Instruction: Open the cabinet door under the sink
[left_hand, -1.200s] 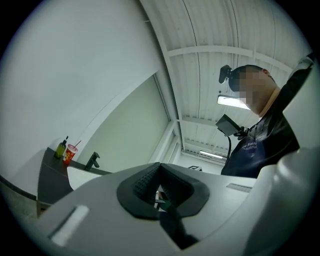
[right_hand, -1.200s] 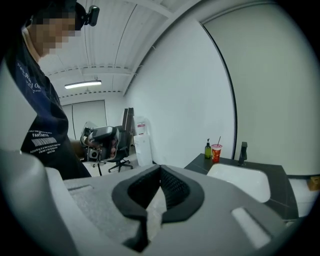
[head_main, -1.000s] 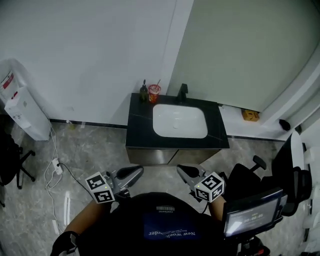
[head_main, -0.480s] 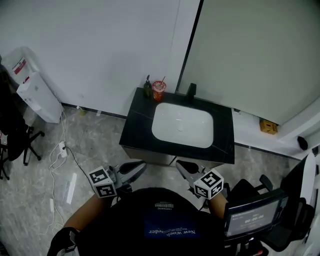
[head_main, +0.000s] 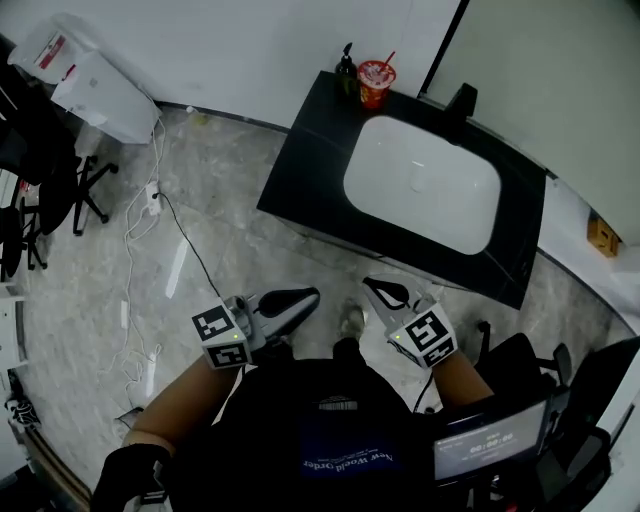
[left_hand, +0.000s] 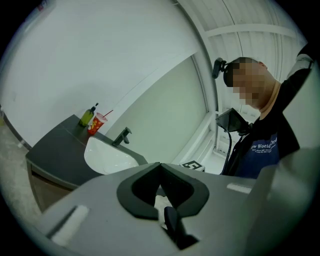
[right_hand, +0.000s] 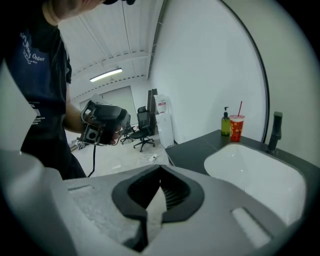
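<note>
Marble floor (head_main: 230, 220) before the sink desk (head_main: 310, 150); approach stage: our left tool (head_main: 310, 295) and right tool (head_main: 372, 286), closed empty, must next reach the cabinet door (left_hand: 44, 192).

Bench (head_main: 310, 170), rear edge: green bottle (head_main: 347, 66) just beside red cup (head_main: 377, 82) with straw; black tap (head_main: 460, 101) further right. Floor, left: white water dispenser (head_main: 95, 80), black chair (head_main: 45, 190), white cables (head_main: 152, 198). Far right: small brown box (head_main: 602, 236).
</note>
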